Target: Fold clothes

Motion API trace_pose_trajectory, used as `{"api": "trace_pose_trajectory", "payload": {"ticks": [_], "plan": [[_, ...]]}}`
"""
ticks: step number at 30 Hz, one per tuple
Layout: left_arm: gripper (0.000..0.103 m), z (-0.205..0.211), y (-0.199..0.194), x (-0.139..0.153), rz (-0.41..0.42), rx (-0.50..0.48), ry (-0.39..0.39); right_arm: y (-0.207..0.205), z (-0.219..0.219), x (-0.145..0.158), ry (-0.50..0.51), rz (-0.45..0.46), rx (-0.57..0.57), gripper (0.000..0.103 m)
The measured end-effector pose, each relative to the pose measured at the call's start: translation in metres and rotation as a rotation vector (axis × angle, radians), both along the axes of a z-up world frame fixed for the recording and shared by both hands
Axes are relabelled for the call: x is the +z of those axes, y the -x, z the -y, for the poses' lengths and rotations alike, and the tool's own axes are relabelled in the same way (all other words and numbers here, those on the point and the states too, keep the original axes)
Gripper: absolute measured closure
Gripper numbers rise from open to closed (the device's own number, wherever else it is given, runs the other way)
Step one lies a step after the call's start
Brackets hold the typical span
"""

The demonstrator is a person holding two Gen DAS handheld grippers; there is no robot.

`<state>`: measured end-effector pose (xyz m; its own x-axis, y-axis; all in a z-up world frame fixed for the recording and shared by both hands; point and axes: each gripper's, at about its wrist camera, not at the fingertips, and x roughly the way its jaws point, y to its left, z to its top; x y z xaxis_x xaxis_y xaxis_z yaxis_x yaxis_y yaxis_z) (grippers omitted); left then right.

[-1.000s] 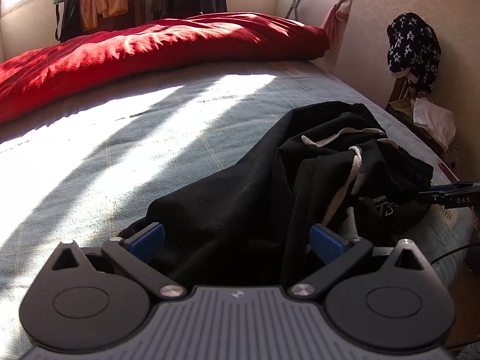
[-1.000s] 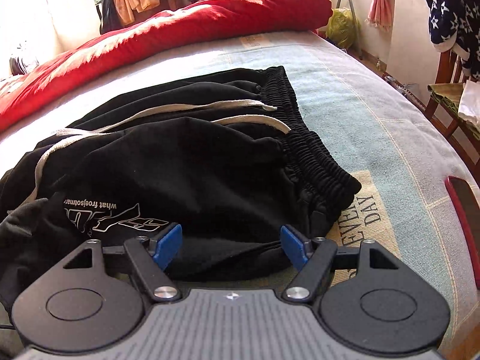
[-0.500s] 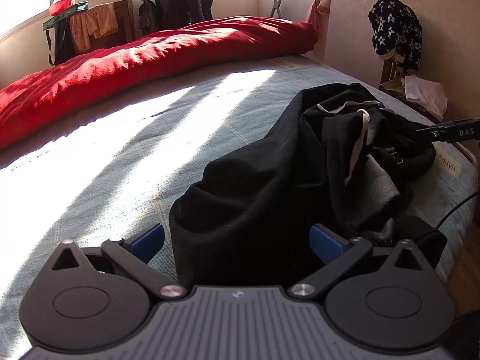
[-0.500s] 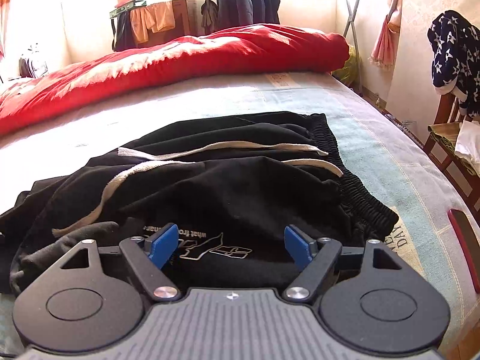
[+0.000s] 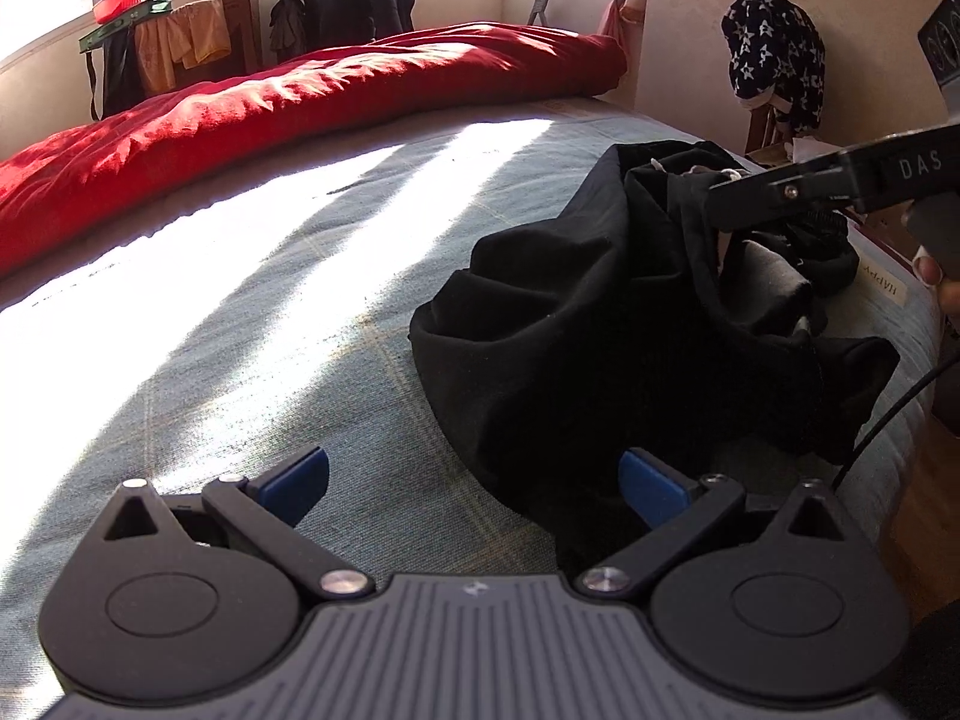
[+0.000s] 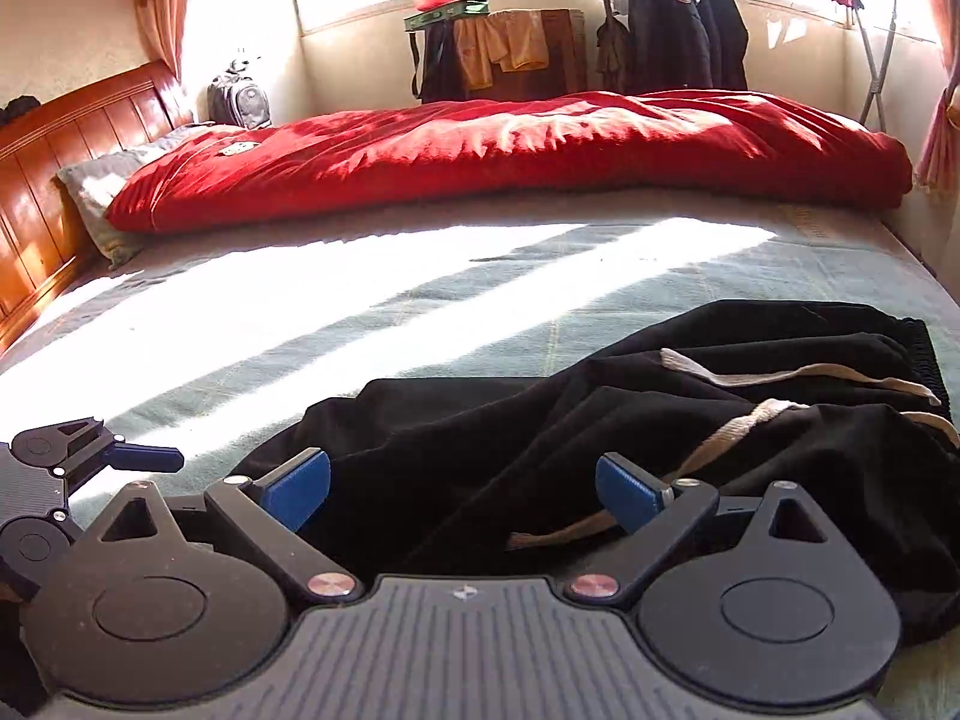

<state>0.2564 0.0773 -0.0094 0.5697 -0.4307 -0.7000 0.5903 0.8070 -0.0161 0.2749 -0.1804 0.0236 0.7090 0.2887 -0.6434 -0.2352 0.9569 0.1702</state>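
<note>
A pair of black trousers (image 5: 600, 330) with a white drawstring (image 6: 798, 375) lies bunched on the blue-green bed sheet (image 5: 270, 312). In the left wrist view my left gripper (image 5: 474, 483) is open just above the sheet. The trousers' near edge lies by its right pad (image 5: 651, 486), untouched. My right gripper (image 6: 465, 489) hangs over the near part of the trousers (image 6: 540, 432) with its jaws opening. Black cloth shows below the gap, and the pads do not press on it. From the side, the right gripper (image 5: 720, 204) reaches in over the waistband. The left gripper (image 6: 174, 457) shows at the left edge.
A red quilt (image 6: 510, 150) lies along the far side of the bed, with a pillow (image 6: 90, 192) and a wooden headboard (image 6: 42, 180) at the left. A chair with a starred garment (image 5: 774, 54) stands beyond the bed's right edge. Coats (image 6: 678, 30) hang by the window.
Both grippers have drawn back from the trousers, which now lie more bunched. The right gripper has risen and swung left, and its jaws stand wider. The left gripper moved left off the cloth.
</note>
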Motion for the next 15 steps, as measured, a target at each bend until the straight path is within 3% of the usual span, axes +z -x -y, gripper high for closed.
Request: {"api": "trace_pose_trajectory", "payload": {"ticks": [6,10,15], "plan": [[0.001,-0.023,0.0,-0.001,-0.006,0.014,0.015,-0.017,-0.029,-0.02,-0.017,-0.083,0.035,0.0],[0.001,-0.031,-0.004,-0.005,-0.008,0.018,0.019,-0.019,-0.005,-0.045,0.075,-0.182,-0.119,0.0],[0.001,-0.026,-0.005,-0.008,0.021,-0.028,-0.002,-0.002,0.037,-0.064,0.017,-0.254,-0.254,0.0]]}}
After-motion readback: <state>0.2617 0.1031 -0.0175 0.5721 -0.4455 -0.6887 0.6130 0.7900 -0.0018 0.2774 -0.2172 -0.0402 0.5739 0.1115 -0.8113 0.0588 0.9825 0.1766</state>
